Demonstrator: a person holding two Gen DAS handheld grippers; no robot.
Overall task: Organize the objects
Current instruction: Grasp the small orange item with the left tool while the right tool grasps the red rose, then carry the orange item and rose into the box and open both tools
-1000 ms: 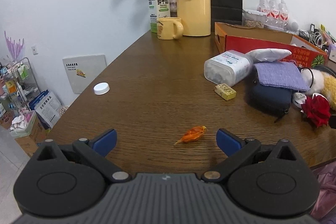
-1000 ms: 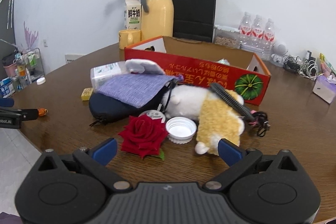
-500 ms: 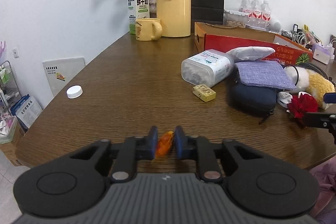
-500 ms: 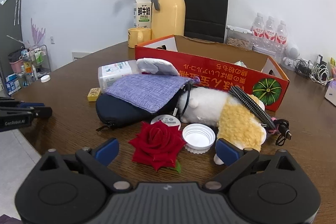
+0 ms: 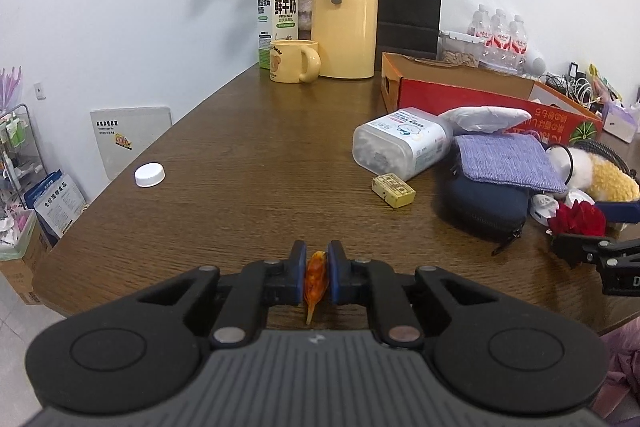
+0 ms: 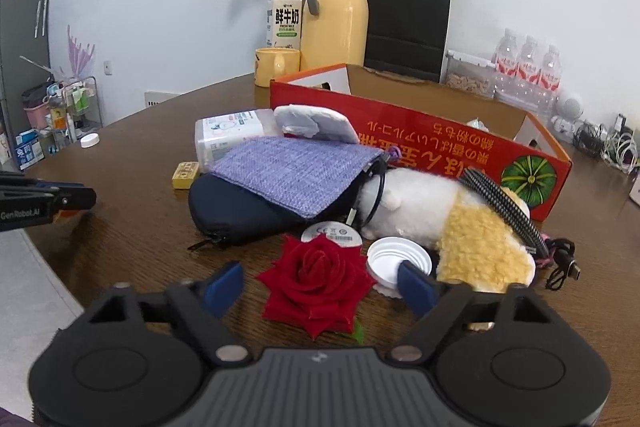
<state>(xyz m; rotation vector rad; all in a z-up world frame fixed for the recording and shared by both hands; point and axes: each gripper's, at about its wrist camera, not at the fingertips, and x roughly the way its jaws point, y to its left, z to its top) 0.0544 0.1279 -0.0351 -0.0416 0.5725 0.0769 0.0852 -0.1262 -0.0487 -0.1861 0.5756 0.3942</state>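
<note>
- white walls close off the far side of my brown wooden table (image 5: 240,163), beyond both tongs.
- my left gripper (image 5: 317,277) has its blue pads clamped on a small orange wrapped candy (image 5: 316,277), which stands on end between them just above the near table edge.
- my right gripper (image 6: 320,285) is closing; a red rose (image 6: 320,283) lies on the table between its pads, neither pad pressing on it.
- just past the right pad sits a white lid (image 6: 394,261), open side up, against a white-and-yellow plush toy (image 6: 460,227).
- ahead of the rose a purple woven cloth (image 6: 292,175) lies over a dark navy pouch (image 6: 244,211).
- behind them stands a red cardboard box (image 6: 460,143) with upside-down yellow characters and a green pumpkin picture.
- far ahead a milk carton (image 6: 285,19) reads "fresh milk", beside a yellow thermos jug (image 6: 336,15).
- "genrobot.ai" is printed on the left tool's side, seen at the left of my right camera.
- left of my left tongs, a white bottle cap (image 5: 149,175) lies alone near the table edge.
</note>
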